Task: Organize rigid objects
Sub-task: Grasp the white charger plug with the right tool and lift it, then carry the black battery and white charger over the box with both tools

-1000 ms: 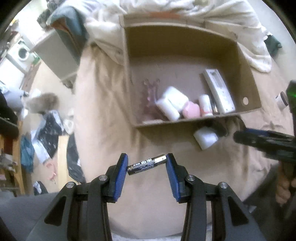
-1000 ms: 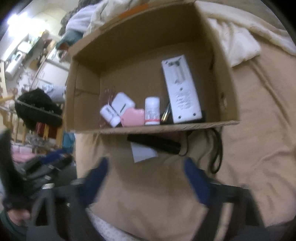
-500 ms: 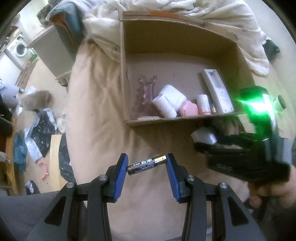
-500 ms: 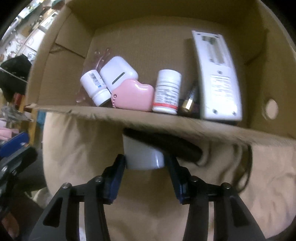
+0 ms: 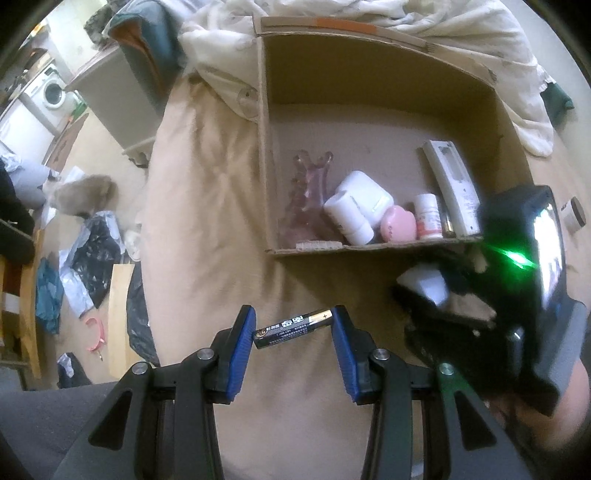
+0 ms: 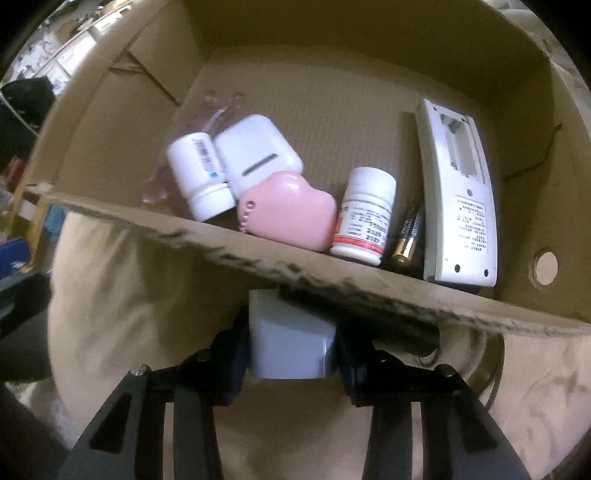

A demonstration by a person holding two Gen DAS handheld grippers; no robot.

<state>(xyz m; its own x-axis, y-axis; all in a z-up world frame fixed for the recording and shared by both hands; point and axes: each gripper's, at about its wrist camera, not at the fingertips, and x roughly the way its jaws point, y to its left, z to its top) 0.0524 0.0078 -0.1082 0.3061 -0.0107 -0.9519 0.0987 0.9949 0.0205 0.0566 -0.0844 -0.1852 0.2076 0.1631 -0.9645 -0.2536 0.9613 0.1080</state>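
My left gripper (image 5: 294,328) is shut on a black and gold battery (image 5: 293,327), held end to end between the blue pads above the beige bedsheet. My right gripper (image 6: 291,339) is shut on a white block (image 6: 290,341) just in front of the near wall of the cardboard box (image 6: 369,291); it also shows in the left wrist view (image 5: 424,291). Inside the box lie a white remote (image 6: 458,192), two white pill bottles (image 6: 201,173), a white case (image 6: 255,153), a pink heart-shaped case (image 6: 288,214), batteries (image 6: 406,236) and a pink glass piece (image 5: 306,199).
The box (image 5: 369,247) sits on the bed, with a white duvet (image 5: 424,22) behind it. A black cable (image 6: 495,365) lies by the box's near right corner. A small round jar (image 5: 574,218) sits right of the box. The floor at left is cluttered.
My right gripper has closed on the white block in front of the box and moved nearer to the box wall. My left gripper still holds the battery, barely moved.
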